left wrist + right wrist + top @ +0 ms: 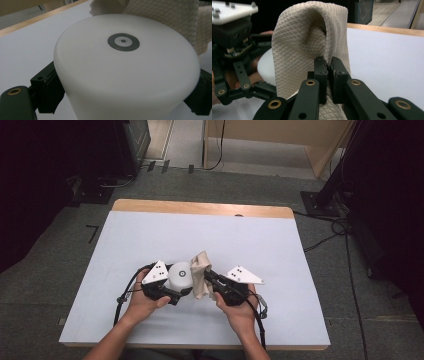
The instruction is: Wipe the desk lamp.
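A white rounded object (181, 275) with a grey ring mark on top (123, 42) rests on the table. My left gripper (176, 296) is shut on it, one jaw on each side of its body (120, 82). A beige quilted cloth (201, 270) stands bunched up just right of the white object and touches it. My right gripper (209, 277) is shut on a fold of the cloth (312, 42), its pads (321, 72) pressed together over the fabric. The other gripper (234, 37) and the white object (265, 66) show behind the cloth in the right gripper view.
The table top (150, 235) is pale, with a wooden far edge (200, 208). Cables (325, 240) and dark equipment stands (320, 200) lie on the floor beyond and to the right. Both hands sit near the front edge.
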`<state>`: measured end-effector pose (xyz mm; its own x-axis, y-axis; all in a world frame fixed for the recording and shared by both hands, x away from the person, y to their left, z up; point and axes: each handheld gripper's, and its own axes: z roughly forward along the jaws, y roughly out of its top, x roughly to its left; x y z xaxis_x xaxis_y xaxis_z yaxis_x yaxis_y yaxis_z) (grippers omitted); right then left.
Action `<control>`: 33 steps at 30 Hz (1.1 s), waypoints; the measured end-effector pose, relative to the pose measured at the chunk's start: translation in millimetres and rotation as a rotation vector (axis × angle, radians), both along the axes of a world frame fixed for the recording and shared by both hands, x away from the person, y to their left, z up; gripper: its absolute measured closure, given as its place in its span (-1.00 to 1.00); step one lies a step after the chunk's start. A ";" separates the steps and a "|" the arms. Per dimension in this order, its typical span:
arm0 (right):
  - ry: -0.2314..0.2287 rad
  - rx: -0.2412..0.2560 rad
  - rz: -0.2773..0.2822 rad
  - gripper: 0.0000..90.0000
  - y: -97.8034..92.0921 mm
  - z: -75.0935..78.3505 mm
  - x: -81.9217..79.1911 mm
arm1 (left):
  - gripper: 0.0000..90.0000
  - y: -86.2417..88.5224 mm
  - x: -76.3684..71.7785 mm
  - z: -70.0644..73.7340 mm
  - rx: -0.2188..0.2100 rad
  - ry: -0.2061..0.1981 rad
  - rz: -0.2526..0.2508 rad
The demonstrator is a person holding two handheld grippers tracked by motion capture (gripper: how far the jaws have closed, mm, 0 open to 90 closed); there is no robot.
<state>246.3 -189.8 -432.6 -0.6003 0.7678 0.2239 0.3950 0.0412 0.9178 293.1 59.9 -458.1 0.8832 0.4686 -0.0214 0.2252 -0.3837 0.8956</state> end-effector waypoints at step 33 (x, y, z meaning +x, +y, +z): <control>0.113 -0.101 -0.052 0.91 23.1 -19.6 -1.0 | -0.83 -2.1 -0.1 -2.1 -0.001 0.032 0.017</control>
